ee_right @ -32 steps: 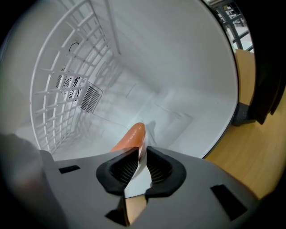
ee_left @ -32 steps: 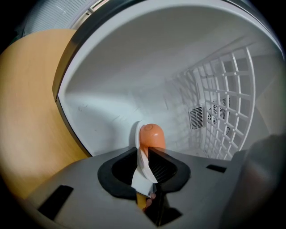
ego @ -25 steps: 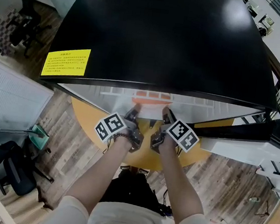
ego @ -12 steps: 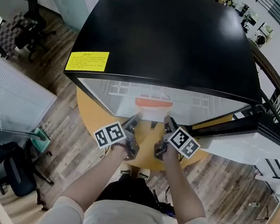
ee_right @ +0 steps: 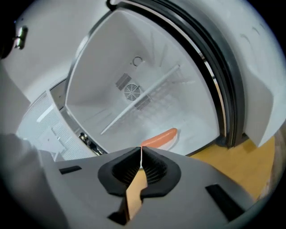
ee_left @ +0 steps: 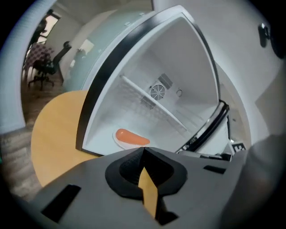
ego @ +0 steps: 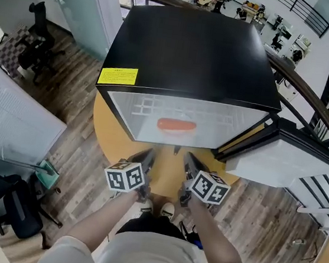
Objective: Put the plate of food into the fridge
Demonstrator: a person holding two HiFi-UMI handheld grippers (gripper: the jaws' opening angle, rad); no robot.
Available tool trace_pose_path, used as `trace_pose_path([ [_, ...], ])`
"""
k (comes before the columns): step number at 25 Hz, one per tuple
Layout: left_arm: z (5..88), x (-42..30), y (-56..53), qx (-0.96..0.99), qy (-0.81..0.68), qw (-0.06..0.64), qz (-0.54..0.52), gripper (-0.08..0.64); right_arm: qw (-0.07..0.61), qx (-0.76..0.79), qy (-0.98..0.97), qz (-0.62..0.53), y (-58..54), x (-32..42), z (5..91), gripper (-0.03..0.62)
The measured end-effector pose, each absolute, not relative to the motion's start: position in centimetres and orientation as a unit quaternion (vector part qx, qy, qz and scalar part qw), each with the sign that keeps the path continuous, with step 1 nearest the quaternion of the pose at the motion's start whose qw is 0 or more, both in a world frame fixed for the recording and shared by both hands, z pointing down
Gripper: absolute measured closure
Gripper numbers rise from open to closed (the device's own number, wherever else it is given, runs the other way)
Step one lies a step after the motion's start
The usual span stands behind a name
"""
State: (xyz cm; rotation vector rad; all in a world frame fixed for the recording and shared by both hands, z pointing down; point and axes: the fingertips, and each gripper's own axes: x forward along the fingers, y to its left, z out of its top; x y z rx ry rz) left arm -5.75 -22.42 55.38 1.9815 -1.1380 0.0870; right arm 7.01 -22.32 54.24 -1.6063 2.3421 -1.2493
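Observation:
A white plate with an orange piece of food (ego: 176, 125) lies on the floor of the open black fridge (ego: 192, 54). It also shows near the front of the white interior in the left gripper view, plate (ee_left: 131, 137), and in the right gripper view, plate (ee_right: 161, 136). My left gripper (ego: 149, 153) and right gripper (ego: 187, 157) hover side by side over the round wooden table (ego: 109, 133), a little short of the fridge opening. Both are shut with nothing between the jaws: left gripper (ee_left: 143, 150), right gripper (ee_right: 141, 149).
The fridge door (ego: 280, 157) stands open to the right. A wire shelf (ee_left: 154, 107) crosses the interior above the plate. Office chairs (ego: 36, 40) stand on the wooden floor at left, and a curved railing (ego: 311, 98) runs behind on the right.
Both grippers have drawn back out of the fridge opening toward the person. The plate stays inside on the fridge floor. The head view has pulled back and now shows more of the fridge.

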Motion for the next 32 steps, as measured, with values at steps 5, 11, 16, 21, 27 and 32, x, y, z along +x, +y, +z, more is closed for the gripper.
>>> trace_pose_path([
  [5,52.2,-4.9,-17.7,0.830,-0.435,0.338,0.090,0.535,-0.066,-0.506,0.802,-0.310,-17.8,5.3,50.9,0.565],
  [11,49.2,-4.6,-13.4,0.849,-0.429,0.296,0.089,0.536,-0.113,-0.499,0.811,-0.283,-13.9,4.5,49.3,0.566],
  [16,49.3,-4.3,-11.3,0.850,-0.431,0.289,0.093,0.536,-0.118,-0.499,0.809,-0.288,-11.3,4.6,49.4,0.565],
  [21,50.3,-3.9,-9.1,0.851,-0.428,0.281,0.118,0.535,-0.106,-0.495,0.806,-0.308,-9.2,4.6,50.0,0.566],
  [27,50.3,-3.7,-9.1,0.851,-0.426,0.278,0.127,0.536,-0.097,-0.492,0.805,-0.317,-8.3,4.9,50.2,0.566],
  [32,50.1,-3.7,-9.0,0.850,-0.429,0.280,0.121,0.535,-0.093,-0.485,0.811,-0.314,-8.2,4.3,50.0,0.566],
])
